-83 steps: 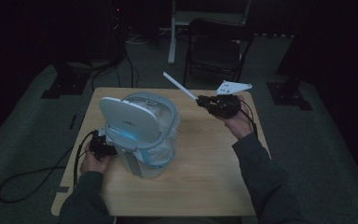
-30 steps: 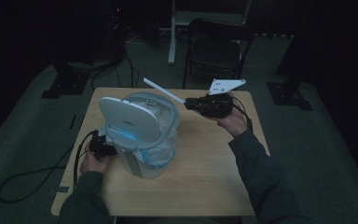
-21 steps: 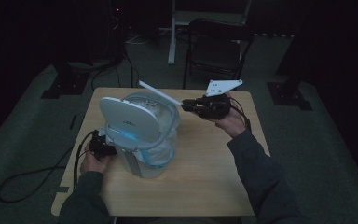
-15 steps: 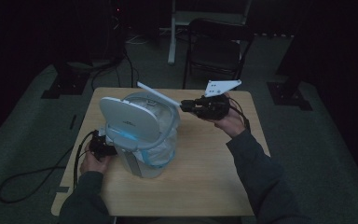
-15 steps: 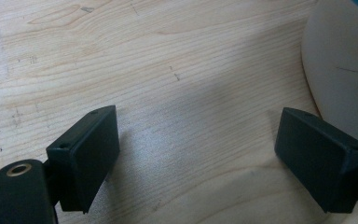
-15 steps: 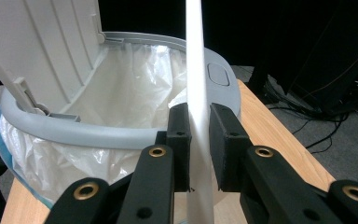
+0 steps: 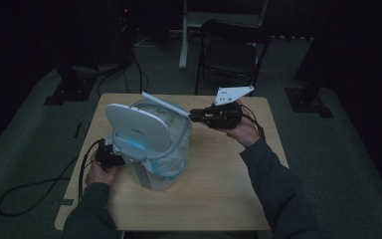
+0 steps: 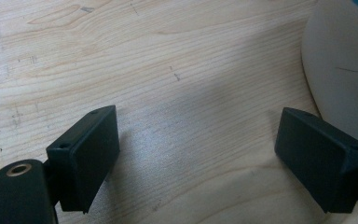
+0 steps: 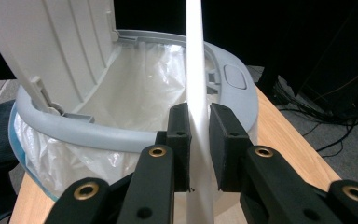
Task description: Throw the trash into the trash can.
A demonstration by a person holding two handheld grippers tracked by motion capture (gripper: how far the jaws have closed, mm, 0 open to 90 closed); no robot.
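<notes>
White flat strip (image 7: 165, 104), thin and pale, is seen in the high view reaching from the right gripper (image 7: 195, 116) out over the open mouth of a lidded bin (image 7: 149, 144) on the wooden table (image 7: 219, 189). The bin's lid (image 7: 134, 132) is raised and faces the person; a small dark mark is printed near its lower middle, too small to be read. The bin stands on the table's left half, and the left gripper (image 7: 110, 155) is held low just beside its base. Bare tabletop lies to the right of and in front of the bin, and a folding chair (image 7: 234, 50) stands beyond the far edge.

In the left gripper view, the 2 jaws are spread wide over bare wood grain with nothing between them; the bin's pale curved wall (image 8: 345, 79) is just beside the right-hand jaw. No writing is seen.

In the right gripper view, the strip (image 9: 198, 88) stands on edge and is clamped between the 2 pads (image 9: 179, 140), running up and away from them across the bin's grey rim (image 9: 121, 135). A clear plastic liner (image 9: 144, 93) is draped inside the bin and over its rim, and the raised lid (image 9: 51, 51) stands at the left. A blank oval plate is seen on the rim's far side. The table's right edge (image 9: 289, 140) is near, with floor and cables beyond it.
</notes>
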